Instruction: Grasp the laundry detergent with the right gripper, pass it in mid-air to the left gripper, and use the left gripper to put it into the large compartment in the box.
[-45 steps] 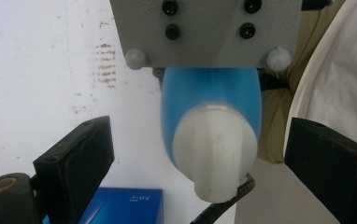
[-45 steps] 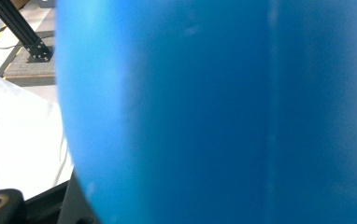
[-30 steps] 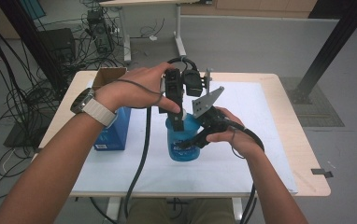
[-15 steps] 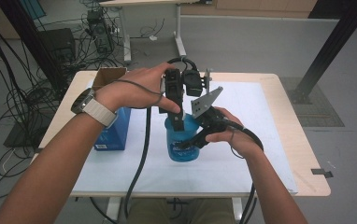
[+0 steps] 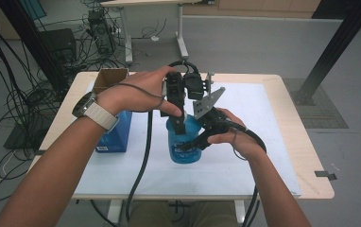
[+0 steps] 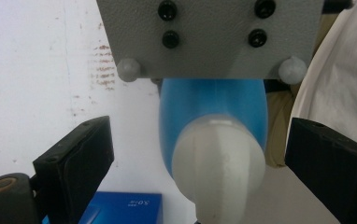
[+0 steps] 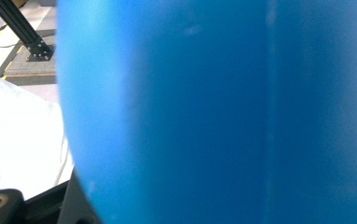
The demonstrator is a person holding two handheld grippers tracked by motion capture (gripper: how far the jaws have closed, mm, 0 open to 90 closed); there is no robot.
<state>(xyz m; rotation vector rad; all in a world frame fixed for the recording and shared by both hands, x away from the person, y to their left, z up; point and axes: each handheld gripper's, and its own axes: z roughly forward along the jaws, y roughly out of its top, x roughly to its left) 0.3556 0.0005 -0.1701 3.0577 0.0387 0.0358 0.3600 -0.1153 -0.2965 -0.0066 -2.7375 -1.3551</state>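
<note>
Holding the blue plastic bottle (image 5: 184, 142) by its side with my right gripper (image 5: 193, 144), I keep it upright on the white-covered table (image 5: 244, 156). My left gripper (image 5: 180, 124) stands wide open around its white cap (image 6: 218, 163), not touching.

bottle (image 5: 184, 144): bright blue body, seen as plain blue, unpatterned, in the right gripper view
bottle cap (image 6: 218, 161): milky white, faintly ridged
box (image 5: 115, 135): blue, with small white print on its face
carton (image 5: 109, 79): plain brown cardboard
desk (image 5: 289, 113): pale wood edge, covered by a white sheet (image 5: 244, 165)
left hand-held gripper (image 5: 180, 124): black jaws, black cable
right hand-held gripper (image 5: 188, 145): black, topped by a grey plate (image 5: 207, 101) with black screws
watch strap (image 5: 100, 116): light beige
floor (image 5: 263, 42): grey
</note>
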